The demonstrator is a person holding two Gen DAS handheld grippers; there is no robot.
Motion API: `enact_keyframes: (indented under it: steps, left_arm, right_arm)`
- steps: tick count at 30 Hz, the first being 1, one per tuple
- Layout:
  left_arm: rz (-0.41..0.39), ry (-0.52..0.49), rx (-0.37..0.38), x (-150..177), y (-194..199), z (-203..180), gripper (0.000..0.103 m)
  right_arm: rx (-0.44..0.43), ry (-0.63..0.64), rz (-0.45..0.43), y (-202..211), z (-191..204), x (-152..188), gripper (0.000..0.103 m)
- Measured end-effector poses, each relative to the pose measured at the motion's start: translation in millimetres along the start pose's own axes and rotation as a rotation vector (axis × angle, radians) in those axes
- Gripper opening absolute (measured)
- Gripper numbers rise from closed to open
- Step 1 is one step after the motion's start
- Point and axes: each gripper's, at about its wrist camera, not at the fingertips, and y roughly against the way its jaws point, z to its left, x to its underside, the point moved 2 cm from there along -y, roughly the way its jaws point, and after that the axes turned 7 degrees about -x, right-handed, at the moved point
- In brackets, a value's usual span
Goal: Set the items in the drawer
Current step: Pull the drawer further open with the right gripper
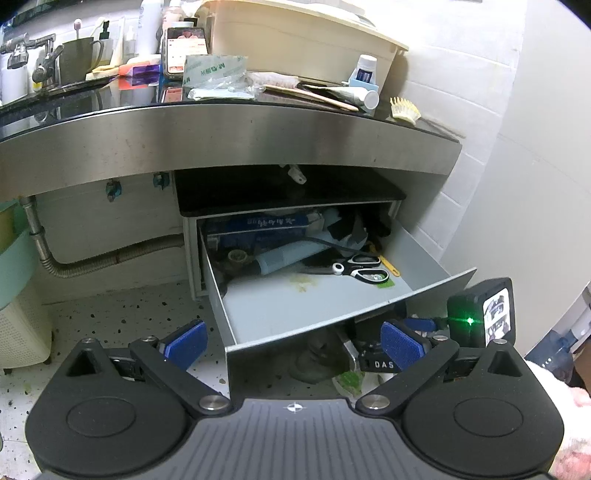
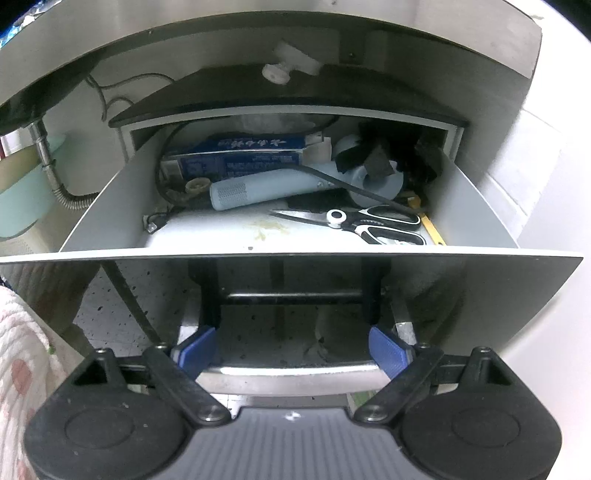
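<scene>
A grey drawer (image 1: 436,291) stands pulled out under a steel counter (image 1: 221,136); it also shows in the right wrist view (image 2: 295,254). Inside lie black-and-white scissors (image 1: 360,268) (image 2: 373,223), a pale blue hair dryer (image 1: 286,256) (image 2: 266,190), a blue box (image 1: 258,223) (image 2: 236,155) and dark clutter at the back. My left gripper (image 1: 293,345) is open and empty, above the drawer's front left corner. My right gripper (image 2: 291,350) is open and empty, at the drawer's mirrored front panel, its pads (image 2: 388,350) on either side of the metal handle (image 2: 291,373).
The counter top holds a cream bin (image 1: 295,33), a plastic bag (image 1: 218,79), a toothpaste tube (image 1: 364,96), a yellow brush (image 1: 404,109), a phone (image 1: 183,50) and a tap (image 1: 40,59). A flexible pipe (image 1: 92,264) runs left of the drawer. A white wall (image 1: 517,184) stands right.
</scene>
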Motion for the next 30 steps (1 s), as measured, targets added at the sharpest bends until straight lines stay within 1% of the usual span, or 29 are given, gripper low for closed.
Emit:
enact_keyframes:
  steps: [9, 12, 19, 21, 25, 30]
  left_arm:
    - [-0.003, -0.019, -0.003, -8, 0, -1, 0.101]
    - [-0.007, -0.039, 0.001, -7, 1, -4, 0.101]
    - [-0.012, -0.076, 0.021, -3, 1, -15, 0.101]
    - [-0.014, -0.087, 0.022, -3, 1, -18, 0.101]
    - [-0.005, -0.079, 0.035, -3, 0, -17, 0.101]
    - [0.011, -0.052, 0.044, -3, 3, -13, 0.101]
  right_arm:
    - [-0.002, -0.001, -0.017, -8, -3, -5, 0.089]
    - [0.003, 0.0, -0.035, -7, -3, -1, 0.087]
    - [0.001, -0.005, -0.017, -6, -4, -2, 0.087]
    - [-0.006, 0.006, 0.008, -7, -4, -3, 0.088]
    - [-0.029, 0.006, 0.037, -11, -6, -4, 0.09]
    - [-0.029, 0.016, 0.018, -7, -4, 2, 0.09]
